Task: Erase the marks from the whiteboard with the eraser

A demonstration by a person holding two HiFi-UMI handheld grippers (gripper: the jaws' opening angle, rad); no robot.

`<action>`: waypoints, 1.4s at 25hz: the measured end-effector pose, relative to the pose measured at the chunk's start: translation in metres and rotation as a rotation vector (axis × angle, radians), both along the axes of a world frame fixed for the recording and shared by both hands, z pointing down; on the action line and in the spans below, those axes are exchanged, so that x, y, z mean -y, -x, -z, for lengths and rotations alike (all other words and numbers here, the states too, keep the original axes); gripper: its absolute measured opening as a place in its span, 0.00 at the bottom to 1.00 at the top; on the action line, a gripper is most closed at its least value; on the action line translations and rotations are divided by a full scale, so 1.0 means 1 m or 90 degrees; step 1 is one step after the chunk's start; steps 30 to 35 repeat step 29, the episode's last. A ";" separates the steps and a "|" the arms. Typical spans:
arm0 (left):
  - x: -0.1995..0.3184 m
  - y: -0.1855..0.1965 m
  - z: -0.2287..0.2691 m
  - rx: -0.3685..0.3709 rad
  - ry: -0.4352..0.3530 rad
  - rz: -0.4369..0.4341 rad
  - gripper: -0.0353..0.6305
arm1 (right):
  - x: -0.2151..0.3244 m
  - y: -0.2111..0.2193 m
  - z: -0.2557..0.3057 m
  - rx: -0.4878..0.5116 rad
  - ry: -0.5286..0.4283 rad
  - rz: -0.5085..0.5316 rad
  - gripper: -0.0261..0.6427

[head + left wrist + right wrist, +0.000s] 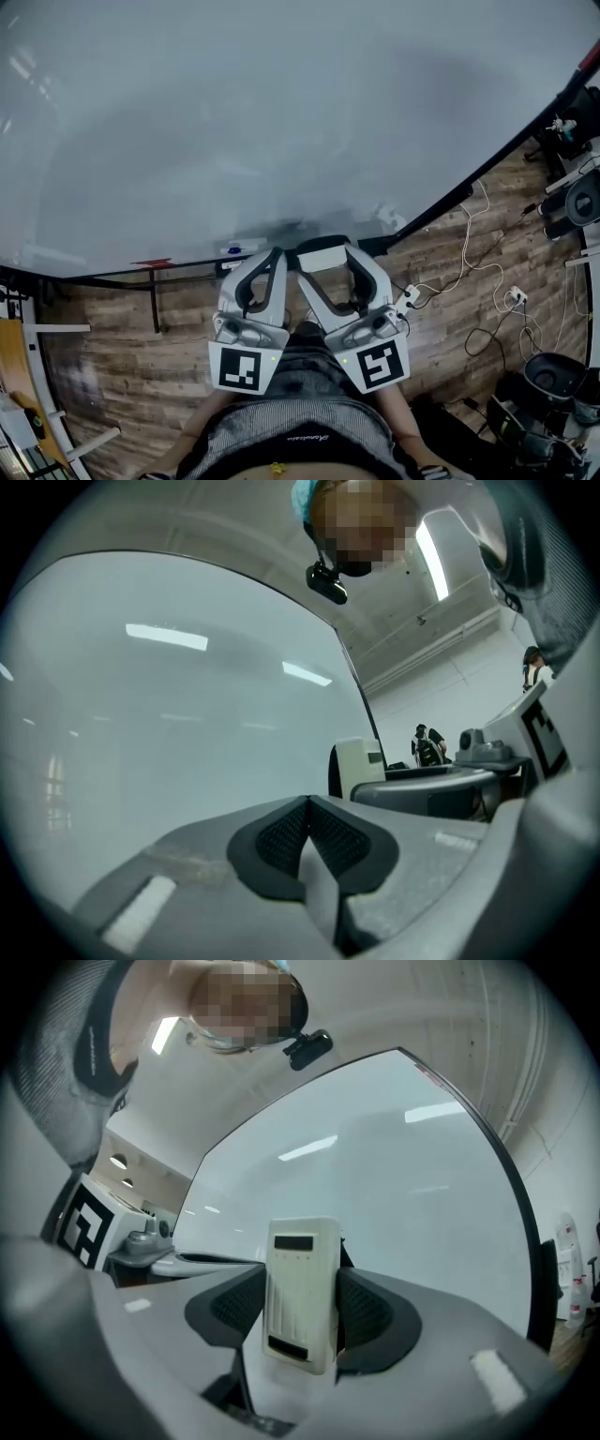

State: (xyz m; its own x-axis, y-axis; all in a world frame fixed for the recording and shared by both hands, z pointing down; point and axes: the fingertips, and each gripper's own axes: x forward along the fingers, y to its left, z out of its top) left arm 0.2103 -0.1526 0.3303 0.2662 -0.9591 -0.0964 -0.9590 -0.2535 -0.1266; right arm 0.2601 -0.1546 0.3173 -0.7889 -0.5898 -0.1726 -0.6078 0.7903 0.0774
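1. Eraser [302, 1288], a pale block with dark strips on its face, stands upright between the jaws of the right gripper [302, 1314], which are clamped on its two sides.
2. The left gripper [307, 834] holds nothing. Its jaws are pressed together, with the dark ribbed pads [281, 836] touching.
3. In the head view the two grippers sit side by side, low and central, close to the person's torso, each with its marker cube facing the camera.
4. The whiteboard [281, 122] fills the upper part of the head view. The eraser sits near its lower edge, but I cannot tell whether it touches the surface.
5. Both gripper views look along the board, which reflects long ceiling lights.
6. A wood-patterned floor [103, 375] lies below the board, and white cables [478, 281] trail across it on the right.
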 end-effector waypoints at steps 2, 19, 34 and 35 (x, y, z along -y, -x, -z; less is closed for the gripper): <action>-0.004 -0.001 0.011 0.003 -0.022 0.000 0.06 | -0.002 0.003 0.009 0.001 -0.015 0.006 0.40; -0.017 0.004 0.010 0.007 -0.020 0.010 0.06 | -0.013 0.011 0.009 -0.016 -0.017 0.018 0.40; -0.006 -0.002 0.005 0.006 -0.011 0.008 0.06 | -0.004 0.006 0.003 -0.016 -0.007 0.015 0.40; -0.006 -0.002 0.005 0.006 -0.011 0.008 0.06 | -0.004 0.006 0.003 -0.016 -0.007 0.015 0.40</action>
